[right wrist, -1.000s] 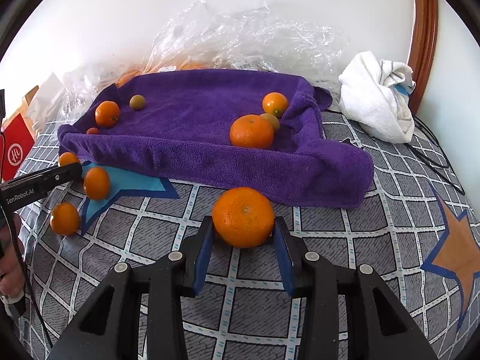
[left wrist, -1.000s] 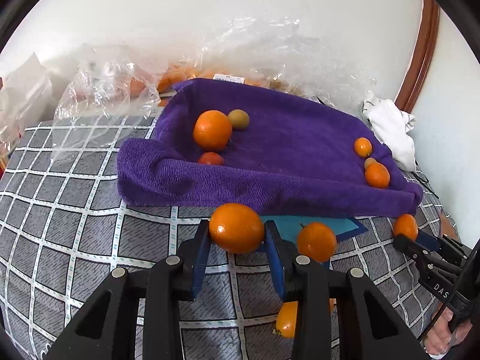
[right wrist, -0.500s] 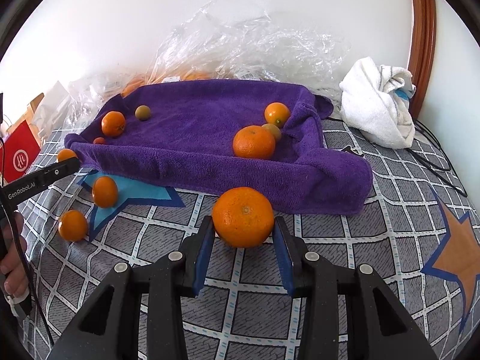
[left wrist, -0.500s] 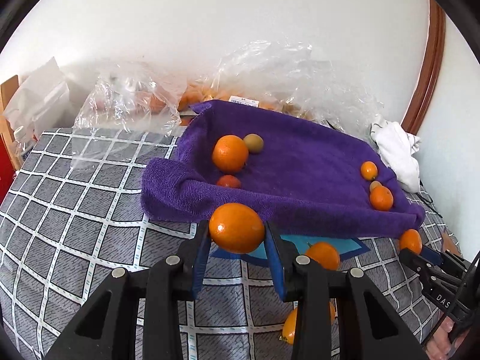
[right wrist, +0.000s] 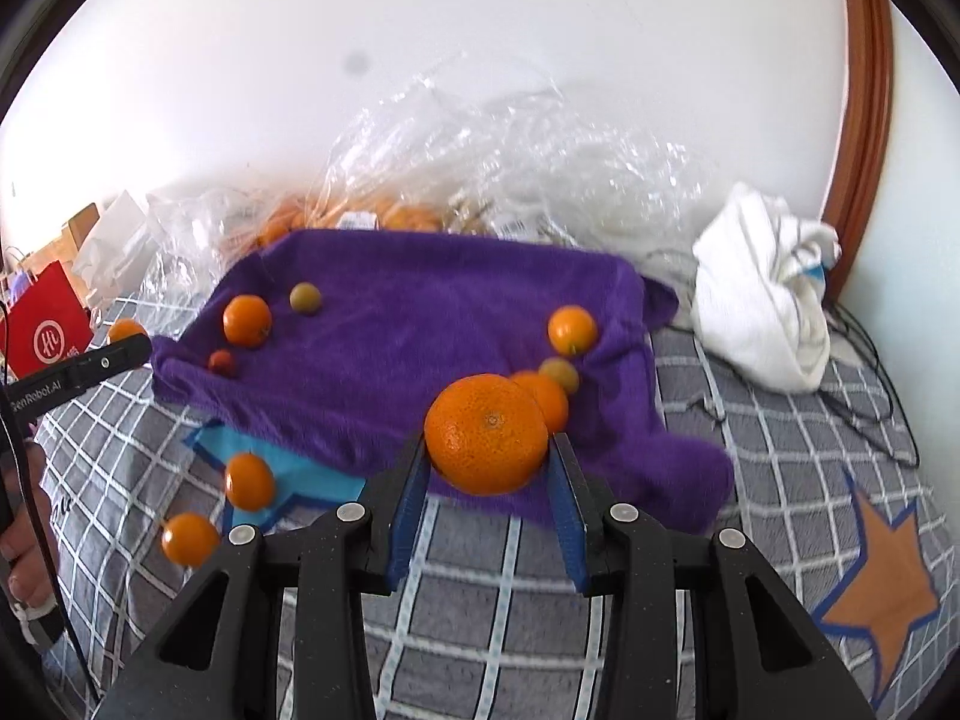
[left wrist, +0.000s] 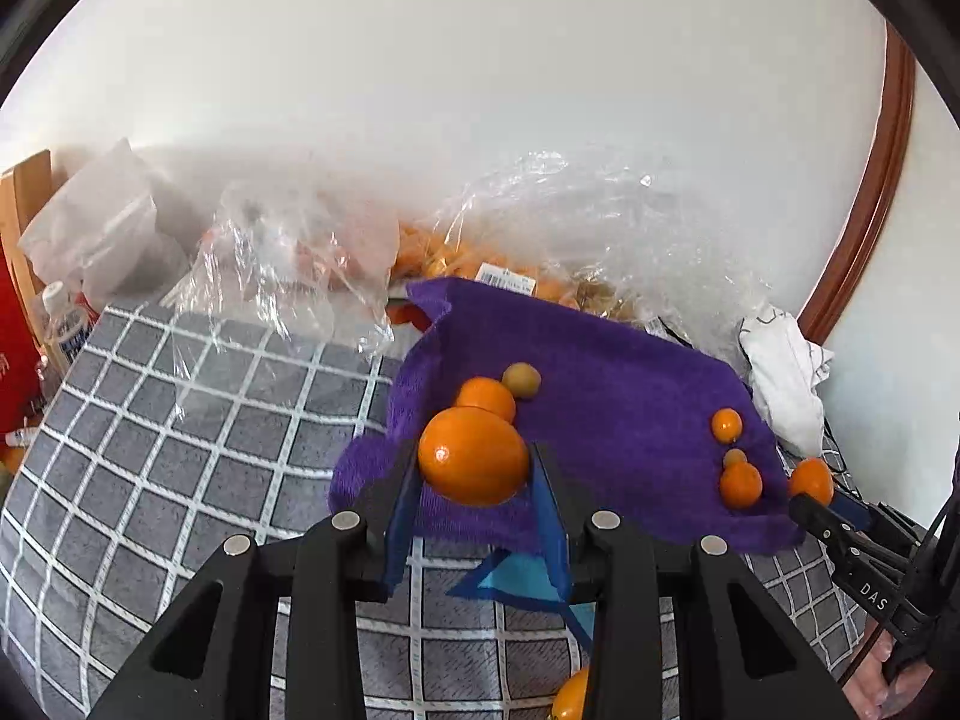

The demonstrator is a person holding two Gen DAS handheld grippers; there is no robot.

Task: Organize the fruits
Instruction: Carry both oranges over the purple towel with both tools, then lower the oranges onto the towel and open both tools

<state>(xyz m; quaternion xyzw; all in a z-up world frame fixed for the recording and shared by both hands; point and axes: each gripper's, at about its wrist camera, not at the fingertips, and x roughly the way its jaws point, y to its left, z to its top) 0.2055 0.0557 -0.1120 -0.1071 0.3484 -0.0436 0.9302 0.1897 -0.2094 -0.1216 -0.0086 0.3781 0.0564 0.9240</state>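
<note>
With both fruits now clear of the checked blanket (right wrist: 492,576), where a second ago they sat low against it, the two grippers have risen together and the purple towel (left wrist: 606,384) sits lower and closer beneath them in each wrist view. That lift suggests the pick is finished and the carry toward the towel has begun; no release has happened.

The left gripper (left wrist: 474,501) is clamped on an orange (left wrist: 473,456), its blue pads pressing either flank. This fruit is slightly oval: its long axis runs across the jaws, roughly level, and a small dimple on its left flank suggests the stem end points toward the left pad. It hangs above the towel's near-left edge, just in front of the orange and small greenish fruit already lying there.

The right gripper (right wrist: 487,498) is closed the same way on a mandarin (right wrist: 487,433). This one is flattened rather than long, with its navel turned toward the camera, so its short axis points back along the fingers. It hangs over the towel's near edge, close to another orange and a small olive-coloured fruit.

Two loose oranges (right wrist: 249,480) lie on the blanket near the blue star patch, so more sorting is likely left. Clear plastic bags (right wrist: 498,168) of fruit lie behind the towel.
</note>
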